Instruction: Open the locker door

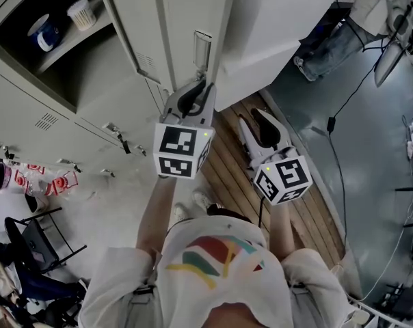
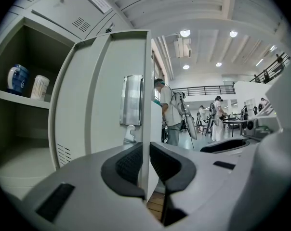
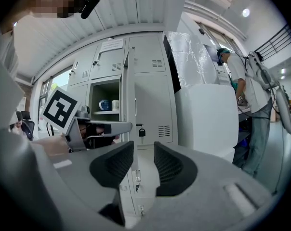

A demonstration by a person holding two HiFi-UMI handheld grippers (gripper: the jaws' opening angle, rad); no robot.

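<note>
The grey locker door [image 1: 182,26] stands swung out, with a metal handle plate [image 1: 202,49] near its free edge. My left gripper [image 1: 197,89] is shut on that edge just below the handle. In the left gripper view the thin door edge [image 2: 146,95] runs down between the two dark pads [image 2: 128,165], which press on it from both sides. Behind the door, the open compartment holds a blue mug [image 2: 18,79] and a white cup [image 2: 39,87] on a shelf. My right gripper [image 1: 264,123] hangs to the right, lower, open and holding nothing [image 3: 144,165].
A large white cabinet [image 1: 282,26] stands close to the right of the door. Neighbouring lockers are closed; one carries a padlock [image 3: 142,131]. Wooden slats [image 1: 237,176] lie underfoot. A person [image 2: 168,112] stands behind the door, a black chair [image 1: 35,244] is at lower left, and cables [image 1: 336,149] cross the floor.
</note>
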